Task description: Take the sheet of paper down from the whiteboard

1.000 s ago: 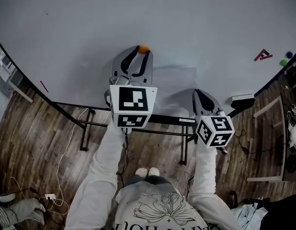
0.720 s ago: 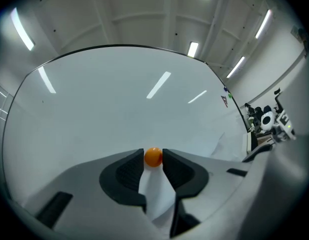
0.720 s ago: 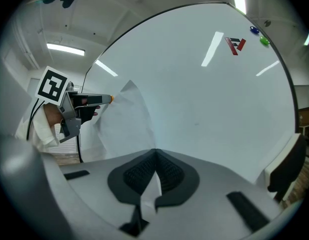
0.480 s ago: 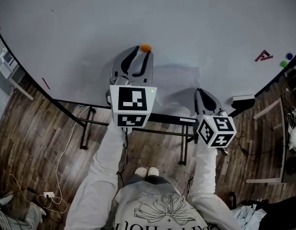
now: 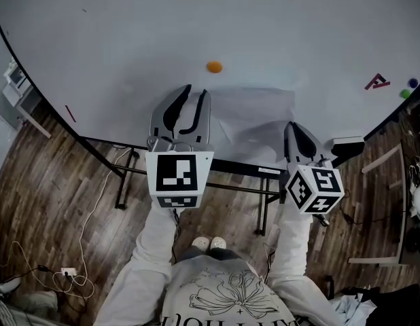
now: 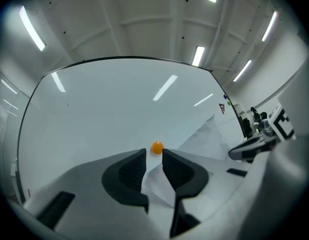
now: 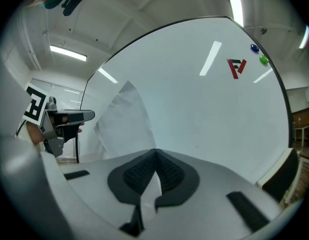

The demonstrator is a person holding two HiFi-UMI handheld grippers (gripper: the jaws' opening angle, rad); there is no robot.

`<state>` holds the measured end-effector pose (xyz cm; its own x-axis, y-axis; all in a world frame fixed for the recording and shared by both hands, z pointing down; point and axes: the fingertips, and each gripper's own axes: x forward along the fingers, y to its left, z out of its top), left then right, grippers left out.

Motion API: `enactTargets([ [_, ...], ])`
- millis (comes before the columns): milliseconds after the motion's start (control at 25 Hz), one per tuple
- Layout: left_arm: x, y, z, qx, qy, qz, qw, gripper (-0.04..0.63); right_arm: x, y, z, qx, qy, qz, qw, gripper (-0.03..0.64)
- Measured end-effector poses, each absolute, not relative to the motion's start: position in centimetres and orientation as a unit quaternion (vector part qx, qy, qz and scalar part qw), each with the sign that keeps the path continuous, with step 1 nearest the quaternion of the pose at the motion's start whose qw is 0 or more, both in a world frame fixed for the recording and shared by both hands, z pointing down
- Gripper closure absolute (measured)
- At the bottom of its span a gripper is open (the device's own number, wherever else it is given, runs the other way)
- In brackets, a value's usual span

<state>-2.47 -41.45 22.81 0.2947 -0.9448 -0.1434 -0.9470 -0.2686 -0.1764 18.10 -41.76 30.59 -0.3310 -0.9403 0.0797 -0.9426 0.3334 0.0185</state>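
Observation:
The white sheet of paper (image 5: 254, 114) lies against the whiteboard (image 5: 128, 39), its left part curling off the board. An orange round magnet (image 5: 214, 66) sticks to the board just above the sheet's upper left corner, clear of the paper. My left gripper (image 5: 196, 91) is below the magnet and open. In the left gripper view the magnet (image 6: 157, 147) sits just beyond the left gripper (image 6: 154, 154), and the paper's edge (image 6: 157, 181) shows through the gap. My right gripper (image 5: 290, 125) is shut on the sheet's lower right part; the paper (image 7: 125, 114) rises from the right gripper (image 7: 155, 152).
A red logo magnet (image 5: 374, 81), a blue magnet (image 5: 412, 83) and a green one (image 5: 404, 94) sit at the board's right end. An eraser (image 5: 344, 141) rests on the board's ledge. The stand's legs (image 5: 121, 182) and a cable (image 5: 94, 209) are on the wooden floor below.
My left gripper has drawn back from the orange magnet, which stays on the board. The sheet's left side has come loose and shows more. The right gripper shifted slightly.

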Motion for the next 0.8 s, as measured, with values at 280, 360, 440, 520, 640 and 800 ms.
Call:
enactTargets([
  [280,-3.0,-39.5,23.2,-0.797,0.595,0.016,0.102,0.497,17.4,-40.2,28.7,0.573,-0.820,0.006,0.017,0.615],
  [360,-3.0,-39.1,23.3,-0.798,0.594,0.020,0.099,0.497,17.2,-39.9,28.6,0.570,-0.821,0.006,0.016,0.615],
  [440,-3.0,-38.9,23.4,-0.798,0.595,0.022,0.097,0.497,17.1,-39.7,28.6,0.569,-0.822,0.005,0.017,0.615],
  [520,-2.8,-38.7,23.5,-0.798,0.595,0.024,0.094,0.497,17.2,-39.5,28.7,0.570,-0.821,0.007,0.018,0.615],
  [640,-2.6,-38.4,23.6,-0.800,0.593,0.024,0.091,0.497,17.3,-39.2,28.8,0.571,-0.821,0.013,0.016,0.615],
  [800,-2.5,-38.3,23.8,-0.802,0.590,0.022,0.091,0.497,17.4,-39.0,28.9,0.574,-0.818,0.016,0.015,0.615],
])
